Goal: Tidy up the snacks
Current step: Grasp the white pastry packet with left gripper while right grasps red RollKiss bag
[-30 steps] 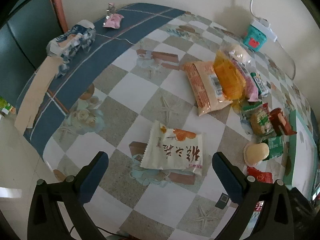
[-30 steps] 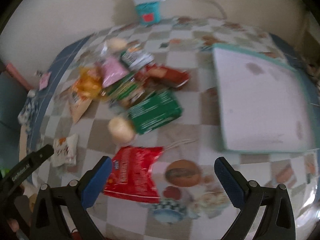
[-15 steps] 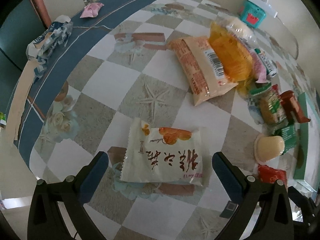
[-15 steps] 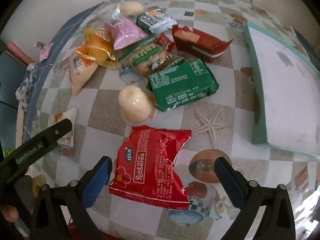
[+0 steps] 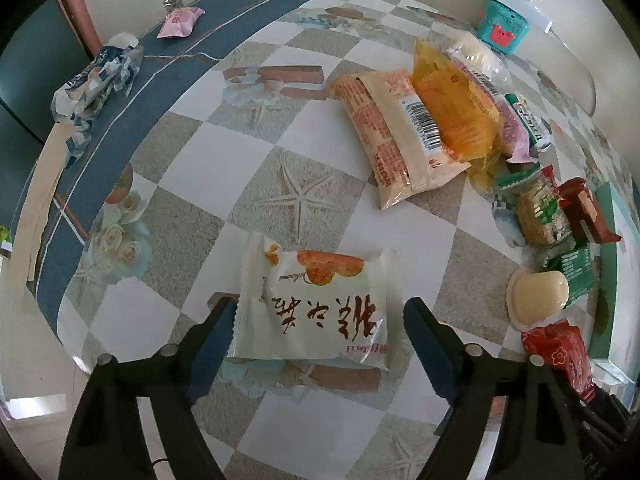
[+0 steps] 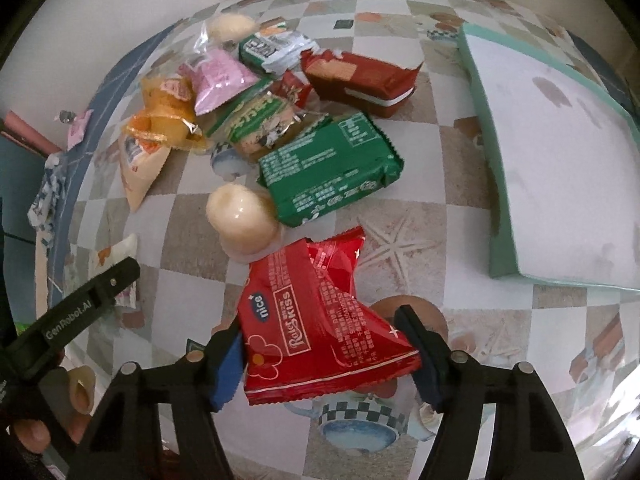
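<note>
**Two first picks, sorting barely begun**

Left wrist view: your left gripper (image 5: 318, 326) is closing around the white packet (image 5: 316, 306) near you; the snack pile (image 5: 452, 128) lies far right.

Right wrist view: your right gripper (image 6: 322, 354) is closing on the red packet (image 6: 320, 320), already crumpled; only here the tray (image 6: 480, 92) shows empty.

Soft daylight fills both views evenly, with weak shadows. Glare sits on the glossy tablecloth (image 5: 192, 376) at the lower left of the left view. Fisheye bends the edges, corners are black, and focus is mostly sharp
</note>
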`<state>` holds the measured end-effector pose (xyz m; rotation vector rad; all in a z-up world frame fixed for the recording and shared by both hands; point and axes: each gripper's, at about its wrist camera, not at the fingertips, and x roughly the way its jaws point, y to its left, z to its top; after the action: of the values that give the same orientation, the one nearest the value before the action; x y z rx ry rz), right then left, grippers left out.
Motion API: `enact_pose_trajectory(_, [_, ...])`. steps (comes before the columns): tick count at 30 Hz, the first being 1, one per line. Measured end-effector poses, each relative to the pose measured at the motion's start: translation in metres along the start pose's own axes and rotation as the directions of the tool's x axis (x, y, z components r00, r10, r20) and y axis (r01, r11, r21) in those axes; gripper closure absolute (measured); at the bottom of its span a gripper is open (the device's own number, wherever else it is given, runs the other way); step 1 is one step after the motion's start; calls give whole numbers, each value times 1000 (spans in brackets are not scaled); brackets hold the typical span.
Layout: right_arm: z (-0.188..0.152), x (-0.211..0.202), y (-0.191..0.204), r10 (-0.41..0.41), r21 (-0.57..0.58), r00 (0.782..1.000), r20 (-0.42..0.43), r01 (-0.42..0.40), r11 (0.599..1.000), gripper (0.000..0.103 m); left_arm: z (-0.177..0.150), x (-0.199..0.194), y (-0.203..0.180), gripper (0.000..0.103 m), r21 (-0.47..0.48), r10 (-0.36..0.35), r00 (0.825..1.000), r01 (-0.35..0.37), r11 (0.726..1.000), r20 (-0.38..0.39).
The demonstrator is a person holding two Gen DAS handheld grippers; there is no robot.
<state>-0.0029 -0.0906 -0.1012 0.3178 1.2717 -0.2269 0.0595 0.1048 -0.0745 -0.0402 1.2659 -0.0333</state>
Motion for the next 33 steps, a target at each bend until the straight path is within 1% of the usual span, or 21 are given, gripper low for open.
enact_pose_trajectory(2, [1, -4, -5, 7, 4, 1000, -2, -7, 1000, 31, -1, -4, 0, 24, 1, 4, 1000, -4, 1000, 9])
enact_pose_trajectory(3, [2, -5, -6, 9, 6, 1000, -2, -9, 1000, 31, -1, -5, 0, 29, -2, 4, 1000, -4, 1000, 14])
enact_pose_trajectory(4, [1, -8, -10, 13, 10, 1000, 0, -13, 1000, 31, -1, -8, 1, 35, -6, 2, 1000, -2, 1000, 20])
enact_pose_trajectory(9, [3, -19, -25, 30, 26, 999, 15, -31, 999, 31, -2, -12, 5, 37, -13, 2, 1000, -2, 1000, 12])
enact_pose_trajectory(11, [0, -31, -32, 38, 34, 999, 21, -39, 999, 32, -3, -13, 5, 40, -16, 0, 1000, 0, 1000, 12])
enact_pose_trajectory(12, [-4, -36, -34, 40, 37, 999, 26, -41, 998, 32, -3, -15, 5, 50, -17, -6, 1000, 6, 1000, 17])
enact_pose_trajectory(15, [-4, -47, -42, 53, 46, 997, 50, -55, 997, 32, -2, -22, 2, 53, -16, -6, 1000, 7, 1000, 19])
enact_pose_trajectory(17, [-4, -53, -47, 59, 48, 996, 60, -62, 997, 32, -5, -24, -5, 60, -7, 1, 1000, -1, 1000, 22])
enact_pose_trajectory(18, [-4, -56, -48, 61, 51, 996, 59, -64, 997, 32, -6, -26, -5, 68, -5, 3, 1000, -3, 1000, 25])
enact_pose_trajectory(19, [-5, -58, -51, 65, 55, 996, 58, -68, 996, 32, -8, -28, -6, 70, -7, 3, 1000, -2, 1000, 26])
enact_pose_trajectory(21, [-7, -61, -54, 70, 59, 996, 64, -73, 996, 32, -15, -30, -6, 71, -9, -3, 1000, 3, 1000, 20])
enact_pose_trajectory(23, [-5, -62, -55, 71, 62, 995, 69, -75, 995, 32, -17, -29, -4, 69, -23, -14, 1000, 14, 1000, 23])
enact_pose_trajectory(24, [-5, -63, -56, 71, 63, 995, 71, -76, 995, 32, -16, -28, -3, 60, -28, -11, 1000, 12, 1000, 18])
enact_pose_trajectory(25, [-6, -64, -57, 71, 65, 995, 73, -76, 995, 32, -16, -27, -3, 43, -31, -9, 1000, 10, 999, 13])
enact_pose_trajectory(26, [-6, -64, -56, 71, 67, 995, 74, -76, 995, 32, -16, -27, -3, 34, -40, -13, 1000, 14, 999, 10])
enact_pose_trajectory(27, [-6, -63, -56, 71, 69, 995, 75, -77, 995, 32, -15, -26, -2, 22, -55, -21, 1000, 22, 998, 11])
enact_pose_trajectory(30, [-6, -62, -56, 72, 71, 994, 78, -78, 994, 32, -9, -23, -3, 21, -70, -40, 999, 41, 997, 16])
enact_pose_trajectory(33, [-5, -62, -54, 73, 65, 994, 80, -78, 995, 32, -2, -15, -12, 17, -40, -3, 1000, 4, 999, 14])
